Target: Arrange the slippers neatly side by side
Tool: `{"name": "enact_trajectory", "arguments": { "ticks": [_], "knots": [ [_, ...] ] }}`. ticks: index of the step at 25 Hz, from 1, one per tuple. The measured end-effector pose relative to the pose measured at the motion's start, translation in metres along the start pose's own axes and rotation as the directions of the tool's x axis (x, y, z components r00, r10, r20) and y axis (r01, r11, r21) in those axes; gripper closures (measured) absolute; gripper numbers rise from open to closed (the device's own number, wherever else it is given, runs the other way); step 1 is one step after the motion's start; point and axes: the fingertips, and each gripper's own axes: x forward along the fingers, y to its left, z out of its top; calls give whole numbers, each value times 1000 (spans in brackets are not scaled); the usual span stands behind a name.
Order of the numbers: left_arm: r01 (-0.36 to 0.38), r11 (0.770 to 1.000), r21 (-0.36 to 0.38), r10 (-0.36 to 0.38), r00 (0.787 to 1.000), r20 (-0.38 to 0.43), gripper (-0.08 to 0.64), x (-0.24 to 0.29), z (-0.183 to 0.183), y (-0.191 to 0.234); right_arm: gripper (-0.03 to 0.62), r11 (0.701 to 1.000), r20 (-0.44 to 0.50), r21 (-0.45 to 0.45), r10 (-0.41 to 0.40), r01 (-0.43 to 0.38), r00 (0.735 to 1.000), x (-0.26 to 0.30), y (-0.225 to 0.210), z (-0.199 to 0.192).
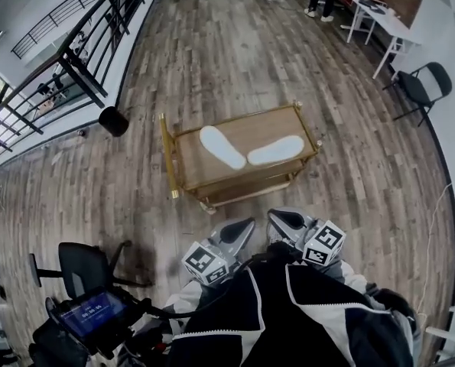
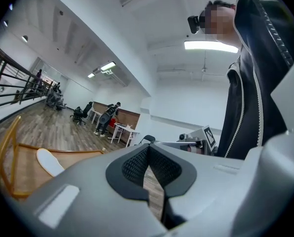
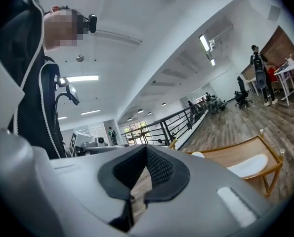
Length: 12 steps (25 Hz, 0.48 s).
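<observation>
Two white slippers lie on a low wooden table with a gold frame (image 1: 167,147). The left slipper (image 1: 222,147) and the right slipper (image 1: 276,150) meet at their near ends and splay apart in a V. My left gripper (image 1: 240,231) and right gripper (image 1: 283,222) hover side by side close to my body, short of the table's near edge, both shut and holding nothing. The left gripper view shows its gripper (image 2: 147,169) with jaws together and one slipper (image 2: 49,162) at far left. In the right gripper view the gripper (image 3: 146,174) is shut too, with a slipper (image 3: 250,164) at right.
A black round bin (image 1: 113,121) stands left of the table. An office chair (image 1: 82,270) and a tablet on a stand (image 1: 93,312) are at my near left. A railing (image 1: 82,44) runs along the left; a black chair (image 1: 422,86) and white desks (image 1: 380,21) are at right.
</observation>
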Motion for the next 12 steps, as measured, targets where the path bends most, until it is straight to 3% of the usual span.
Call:
{"name": "enact_trajectory", "arguments": {
  "ticks": [7, 12],
  "knots": [
    [-144, 989, 36, 143, 989, 38, 542, 76, 53, 69, 588, 993, -37, -16, 114, -115, 993, 33, -92, 60],
    [-194, 980, 38, 192, 980, 53, 543, 113, 71, 105, 588, 980, -59, -33, 196, -198, 979, 60, -132, 86]
  ]
}}
